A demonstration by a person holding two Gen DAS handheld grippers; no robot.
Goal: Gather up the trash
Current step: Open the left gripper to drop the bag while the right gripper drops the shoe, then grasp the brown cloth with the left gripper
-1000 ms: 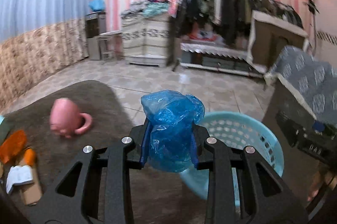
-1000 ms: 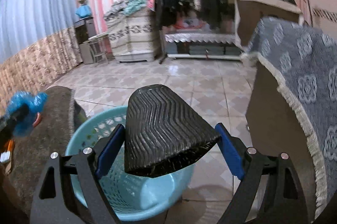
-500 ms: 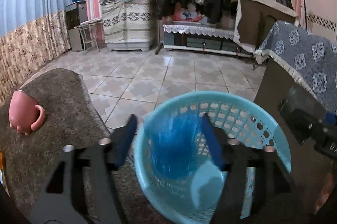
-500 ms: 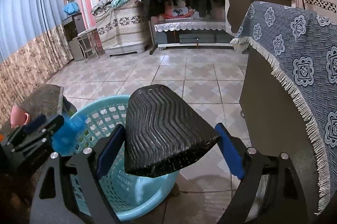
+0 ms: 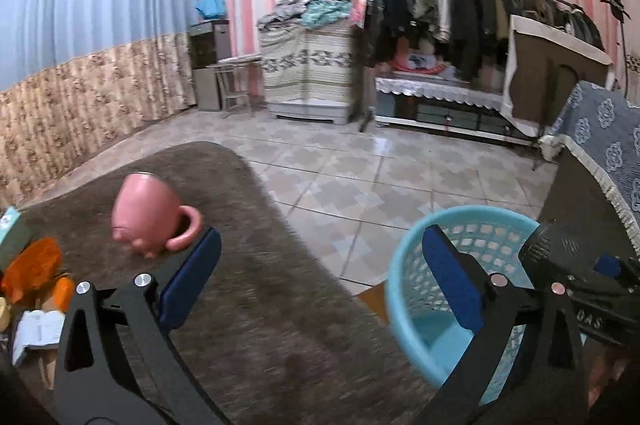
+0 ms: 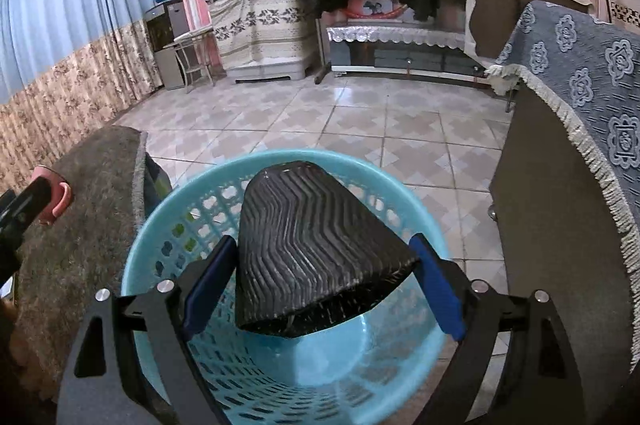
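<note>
My left gripper point(image 5: 320, 277) is open and empty, over the edge of the brown rug-covered surface point(image 5: 248, 297), just left of the light blue plastic basket point(image 5: 404, 289). My right gripper point(image 6: 320, 289) is shut on a black ribbed paper cup point(image 6: 312, 249), which it holds on its side above the mouth of the basket point(image 6: 152, 245). The blue plastic bag is not in view. The right gripper also shows at the right edge of the left wrist view point(image 5: 576, 277).
A pink mug point(image 5: 148, 217) lies on its side on the rug. Orange wrappers point(image 5: 32, 265) and paper scraps point(image 5: 32, 329) lie at its left end. A cabinet with a grey patterned cloth point(image 6: 580, 105) stands right of the basket. Tiled floor point(image 6: 360, 121) lies beyond.
My left gripper carried the blue plastic bag over the basket, opened and let it go, then swung back left towards the rug. My right gripper moved over the basket with the cup.
</note>
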